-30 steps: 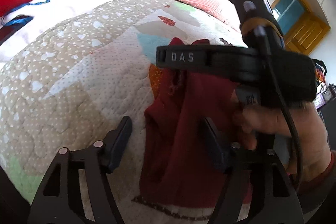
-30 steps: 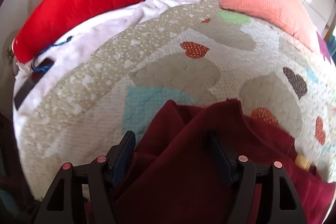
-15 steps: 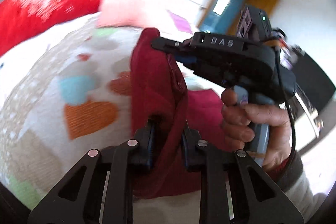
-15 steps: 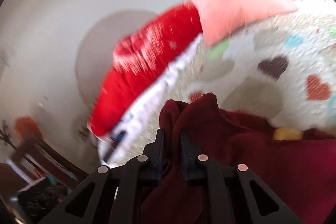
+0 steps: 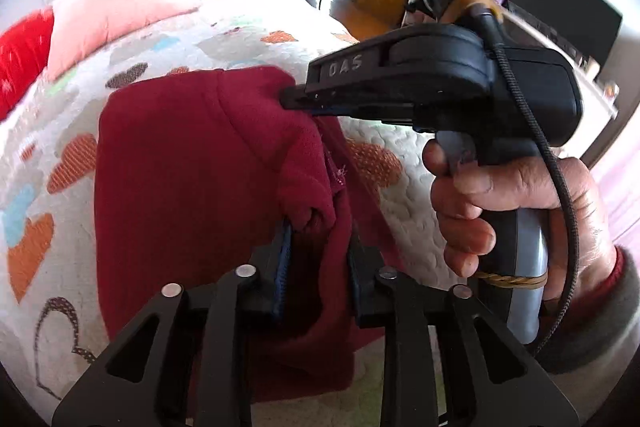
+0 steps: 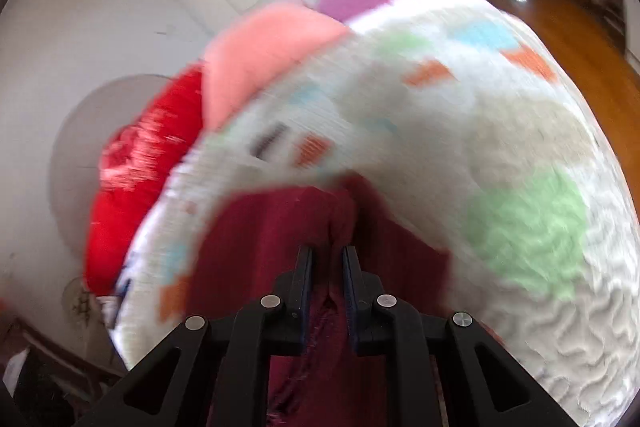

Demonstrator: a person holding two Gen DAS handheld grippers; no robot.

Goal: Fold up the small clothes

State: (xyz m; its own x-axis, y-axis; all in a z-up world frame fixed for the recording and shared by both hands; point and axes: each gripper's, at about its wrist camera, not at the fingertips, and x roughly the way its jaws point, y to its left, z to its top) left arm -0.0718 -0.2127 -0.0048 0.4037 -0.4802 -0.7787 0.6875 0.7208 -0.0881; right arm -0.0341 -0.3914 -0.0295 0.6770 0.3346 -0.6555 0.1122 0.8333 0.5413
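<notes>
Garment: our dark red garment (image 5: 192, 187) hangs doubled over the heart-print quilt (image 5: 404, 203).
Left gripper (image 5: 318, 239): jaws opening, cloth between them.
Right gripper (image 6: 327, 267): clamped on a fold.
Risk: we could lose the left corner early, leaving the fold crooked.

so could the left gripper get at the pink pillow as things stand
Probably not yet. The left gripper has the dark red garment between its opening jaws, and the pink pillow sits at the far end of the quilt. Nothing blocks the path, but the cloth would drag along.
</notes>
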